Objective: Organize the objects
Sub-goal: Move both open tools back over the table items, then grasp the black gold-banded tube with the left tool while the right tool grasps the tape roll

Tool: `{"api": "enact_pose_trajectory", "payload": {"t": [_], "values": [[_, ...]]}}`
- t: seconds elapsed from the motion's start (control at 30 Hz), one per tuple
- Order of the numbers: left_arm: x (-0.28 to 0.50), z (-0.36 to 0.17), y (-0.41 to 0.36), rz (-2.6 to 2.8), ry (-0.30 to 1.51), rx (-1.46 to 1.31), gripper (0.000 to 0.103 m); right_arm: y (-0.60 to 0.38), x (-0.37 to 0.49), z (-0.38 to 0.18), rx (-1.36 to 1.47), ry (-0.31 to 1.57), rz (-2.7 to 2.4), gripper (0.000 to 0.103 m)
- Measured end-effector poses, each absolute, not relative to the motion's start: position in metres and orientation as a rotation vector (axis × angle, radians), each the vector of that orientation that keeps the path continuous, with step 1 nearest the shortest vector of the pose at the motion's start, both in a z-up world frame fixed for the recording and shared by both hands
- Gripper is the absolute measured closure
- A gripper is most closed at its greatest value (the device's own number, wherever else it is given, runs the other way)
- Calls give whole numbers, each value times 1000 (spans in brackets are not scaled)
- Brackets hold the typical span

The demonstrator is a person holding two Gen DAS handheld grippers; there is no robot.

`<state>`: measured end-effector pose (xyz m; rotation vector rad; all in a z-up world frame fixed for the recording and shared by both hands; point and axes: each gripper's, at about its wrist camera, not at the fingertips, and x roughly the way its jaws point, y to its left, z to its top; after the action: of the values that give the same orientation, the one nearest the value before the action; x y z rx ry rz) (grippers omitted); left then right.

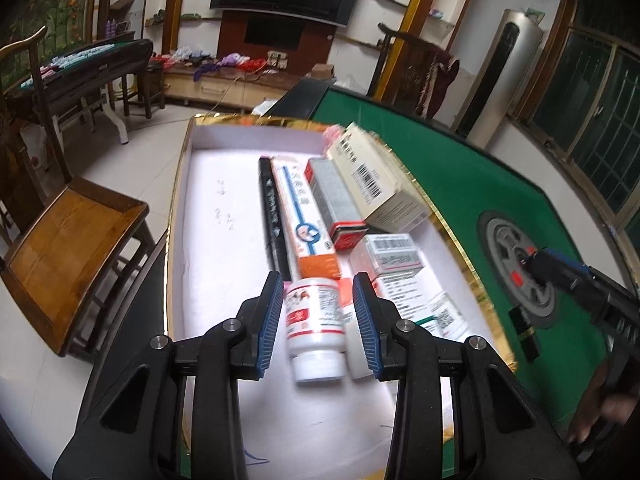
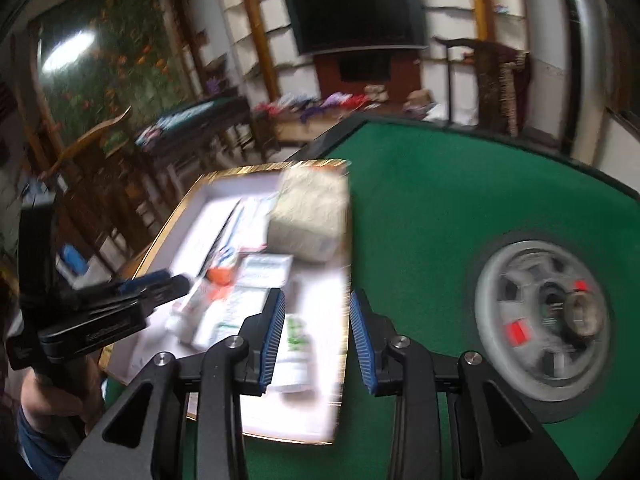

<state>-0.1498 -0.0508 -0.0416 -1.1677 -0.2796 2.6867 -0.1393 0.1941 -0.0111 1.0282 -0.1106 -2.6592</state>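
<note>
1. Tray (image 1: 178,216), white inside with a gold rim, lies on the green table (image 1: 460,184) at its left edge. A wooden chair (image 1: 76,248) stands beside that edge.
2. Inside the tray, side by side, lie a black marker (image 1: 272,208), a long white box (image 1: 304,208) with an orange end, and a red and grey box (image 1: 332,196).
3. A cream box (image 1: 376,176) with a barcode leans tilted against the right wall of the tray. Nearer to the camera lies a small barcode box (image 1: 394,254), with more small boxes beside it.
4. A white bottle (image 1: 316,328) lies in the near part of the tray, its cap toward the camera.
5. The left gripper (image 1: 319,320) hangs over this bottle. Its jaws stand apart with the bottle seen between them, and a gap shows on the right side, so the pads do not press on it.
6. The right gripper (image 2: 316,332) is over the right rim of the tray. Its jaws stand apart with nothing between them.
7. In the left wrist view the right gripper (image 1: 560,272) appears over the grey disc (image 1: 516,264) in the middle of the table.
8. The right wrist view is blurred. It shows the tray (image 2: 168,228), the cream box (image 2: 308,216) and the left gripper (image 2: 176,282) above the tray.
</note>
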Motion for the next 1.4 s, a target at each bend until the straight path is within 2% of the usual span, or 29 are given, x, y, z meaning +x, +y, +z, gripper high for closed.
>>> {"api": "enact_pose_trajectory", "payload": {"t": [0.23,0.37,0.6,0.77,0.97,1.13,1.2,1.23,1.27,1.4], "values": [[-131,-22,-16,2651,-222,-1065,68,278,-127,-19,1063,-273,-2750,68],[-120,-14,30,2517,-202,-1059,65,311,-121,-14,1044,-332,-2812,68],[-127,-30,138,2247,-209,-1256,65,357,-116,-11,1031,-440,-2880,68],[-142,-48,175,2219,-208,-1398,66,385,-111,-10,1009,-537,-2903,68],[-141,-56,205,2360,24,-1461,65,403,-110,-13,1015,-593,-2904,68],[-145,-71,214,2354,79,-1446,65,411,-113,-20,1043,-626,-2906,68],[-141,-73,216,2391,194,-1390,80,413,-115,-22,1057,-625,-2909,68],[-140,-73,215,2390,220,-1386,83,414,-116,-24,1067,-624,-2912,68],[-140,-72,214,2388,220,-1381,86,413,-118,-25,1078,-617,-2913,65],[-141,-71,202,2350,161,-1361,86,404,-133,-36,1130,-505,-2923,35]]}}
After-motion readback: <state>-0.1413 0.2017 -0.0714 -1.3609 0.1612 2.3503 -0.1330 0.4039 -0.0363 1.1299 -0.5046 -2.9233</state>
